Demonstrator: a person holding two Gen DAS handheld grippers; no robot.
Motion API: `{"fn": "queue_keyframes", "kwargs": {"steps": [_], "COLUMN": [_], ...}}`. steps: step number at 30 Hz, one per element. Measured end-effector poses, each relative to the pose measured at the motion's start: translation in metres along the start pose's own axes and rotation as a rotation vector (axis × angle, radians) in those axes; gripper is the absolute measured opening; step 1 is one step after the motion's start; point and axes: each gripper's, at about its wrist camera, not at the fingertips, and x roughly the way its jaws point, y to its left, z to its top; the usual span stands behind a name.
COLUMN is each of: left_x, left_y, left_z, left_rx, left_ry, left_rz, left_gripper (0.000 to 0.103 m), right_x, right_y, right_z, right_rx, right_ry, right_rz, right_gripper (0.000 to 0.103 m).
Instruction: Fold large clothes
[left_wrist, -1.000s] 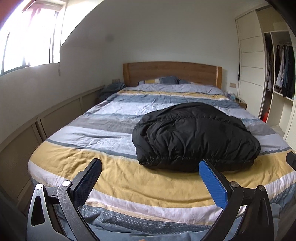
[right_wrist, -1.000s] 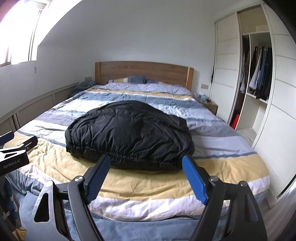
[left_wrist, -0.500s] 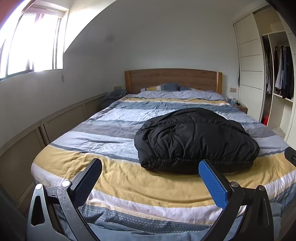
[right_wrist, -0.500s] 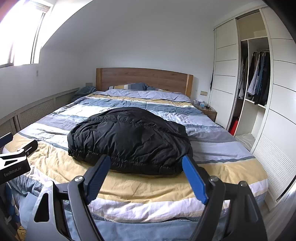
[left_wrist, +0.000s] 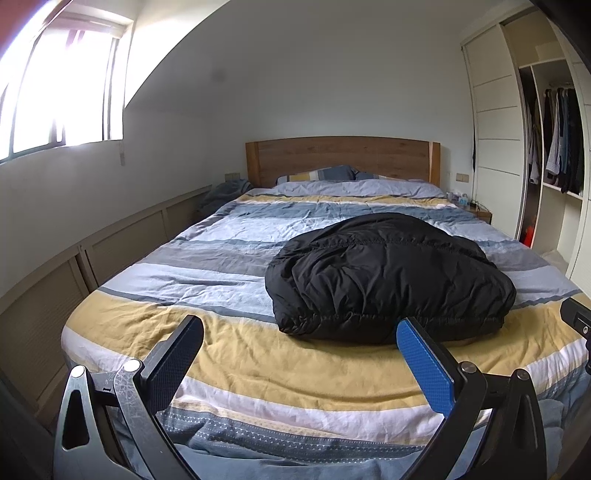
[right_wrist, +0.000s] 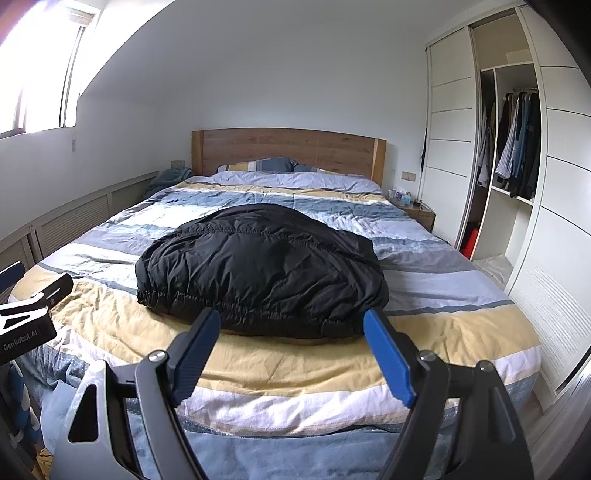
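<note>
On the left, the left tongs (left_wrist: 299, 343) stand spread wide with nothing between them, hanging over the foot of the bed (left_wrist: 229, 332) and well short of the garment. Right of them on the striped duvet lies the black puffer jacket (left_wrist: 384, 284), bundled in a rounded heap near the middle of the bed, its gathered elastic hem (right_wrist: 236, 304) turned toward the foot. The right tongs (right_wrist: 291, 332) are likewise spread and empty, aimed at that hem but apart from it. Farther right, an open wardrobe (right_wrist: 513, 147) holds hanging clothes.

The jacket looks light, soft and puffy, with a smooth shell that will likely slide against the pads and spring back after pressing. A thin pinch of the shell may slip, so the firmer elastic hem near its two ends seems the best hold for each pair of tongs, to lift and spread it flat.
</note>
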Motion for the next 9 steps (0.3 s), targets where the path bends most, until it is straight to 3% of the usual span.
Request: {"fn": "queue_keyframes", "kwargs": {"steps": [9], "left_x": [0.0012], "left_y": [-0.0052], "left_z": [-0.0008], "left_rx": [0.024], "left_ry": [0.018], "left_rz": [-0.012], "left_gripper": [0.103], "right_x": [0.0055], "right_y": [-0.0028], "right_z": [-0.0043], "right_rx": [0.019], "right_ry": [0.016], "right_rz": [0.001], "right_gripper": [0.08]}}
